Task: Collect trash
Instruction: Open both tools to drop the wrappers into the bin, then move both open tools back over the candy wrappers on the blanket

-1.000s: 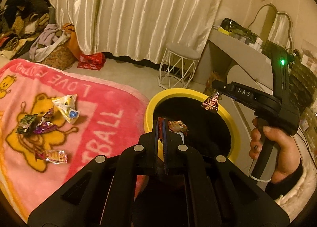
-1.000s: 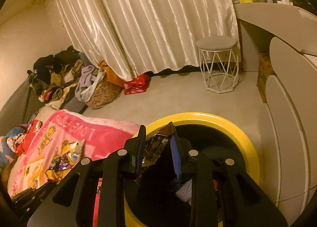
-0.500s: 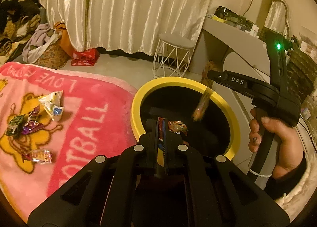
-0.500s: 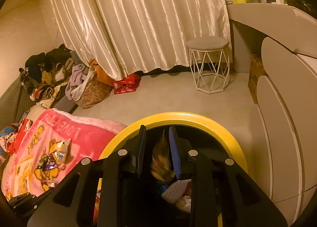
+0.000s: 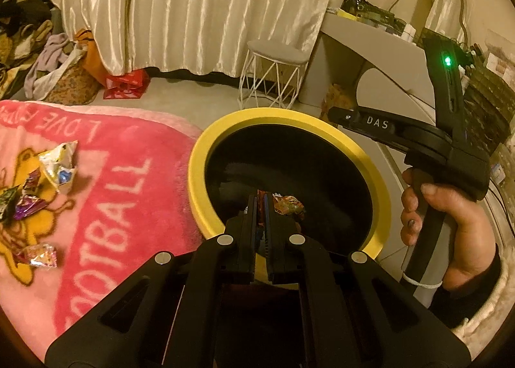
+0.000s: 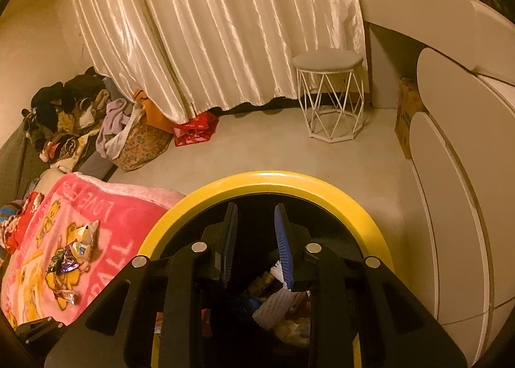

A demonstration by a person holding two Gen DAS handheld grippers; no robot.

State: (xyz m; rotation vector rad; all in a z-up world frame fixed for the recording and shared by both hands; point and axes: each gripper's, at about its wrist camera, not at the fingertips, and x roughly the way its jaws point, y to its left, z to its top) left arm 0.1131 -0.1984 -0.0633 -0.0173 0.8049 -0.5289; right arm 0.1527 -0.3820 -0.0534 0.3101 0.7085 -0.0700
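Two pairs of tongs hang over the yellow-rimmed bin (image 5: 370, 155), and only one is loaded. Your right tongs (image 6: 256, 239) carried a brown wrapper a second ago; half a second ago it was a blur dropping between the blades, and now they stand apart with nothing between them — that piece has gone into the bin, among the litter visible below the blades. Your left tongs (image 5: 261, 207) are clamped together on a crumpled orange-red wrapper (image 5: 288, 205), which sticks out to the right of the tips, above the bin's dark mouth. Judging from that, the next release is yours to make on the left.

Several wrappers (image 5: 58, 165) are left on the pink blanket (image 5: 135, 181), well to the left of your left tongs: a silver one, a purple one beside it, and a shiny one nearer you. So the job looks roughly underway, not finished.

Readable writing: "DAS" in white on the right tool's arm, and on the blanket "LOVE" seen upside down, plus "OTBALL" — probably "FOOTBALL", part cut off.
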